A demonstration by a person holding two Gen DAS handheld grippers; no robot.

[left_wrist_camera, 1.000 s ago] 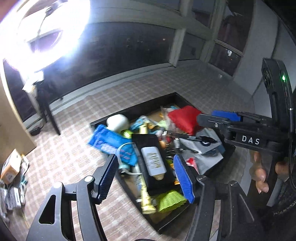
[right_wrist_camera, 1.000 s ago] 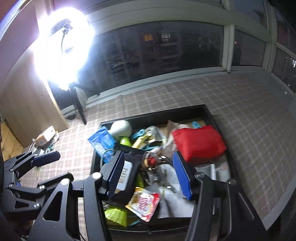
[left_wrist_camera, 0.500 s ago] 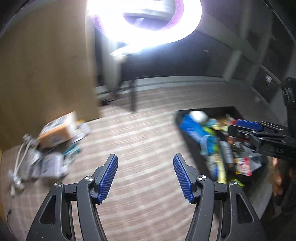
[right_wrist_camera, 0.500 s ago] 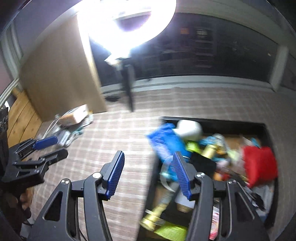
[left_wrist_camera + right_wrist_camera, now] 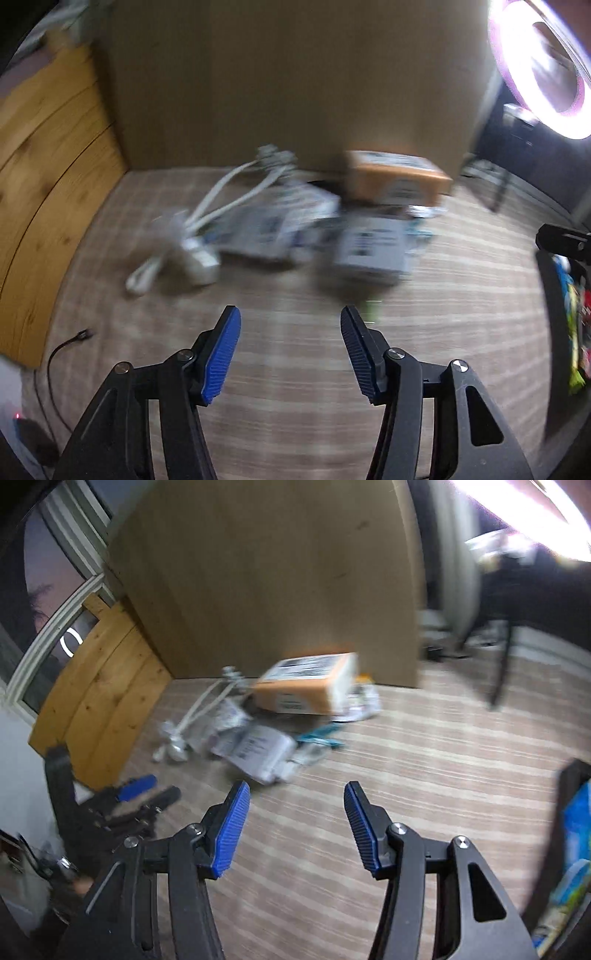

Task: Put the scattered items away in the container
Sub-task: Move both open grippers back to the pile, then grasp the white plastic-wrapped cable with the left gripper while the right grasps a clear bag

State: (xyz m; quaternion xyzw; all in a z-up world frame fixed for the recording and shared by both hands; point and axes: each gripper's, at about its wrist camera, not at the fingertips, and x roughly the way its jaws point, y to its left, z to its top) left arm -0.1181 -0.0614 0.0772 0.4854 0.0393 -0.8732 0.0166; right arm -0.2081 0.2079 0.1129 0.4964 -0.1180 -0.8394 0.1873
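Note:
A pile of scattered items lies on the checked mat: an orange box [image 5: 400,179] [image 5: 306,690], white packets [image 5: 369,251] [image 5: 258,755] and a white cable [image 5: 207,218] [image 5: 195,709]. My left gripper [image 5: 290,350] is open and empty, short of the pile. My right gripper [image 5: 295,829] is open and empty, also short of it. The black container [image 5: 550,332] [image 5: 565,794] with its items shows only at the right edge of both views. The left gripper also shows in the right wrist view [image 5: 147,794]. Both views are motion-blurred.
A large brown board [image 5: 288,81] stands behind the pile. Wooden planks [image 5: 40,177] lean at the left. A ring light [image 5: 546,62] on a stand glares at the upper right. A black cable [image 5: 62,347] lies on the mat at the left.
Both grippers have swung left, away from the container and toward the pile by the brown board. Both stay open and empty.

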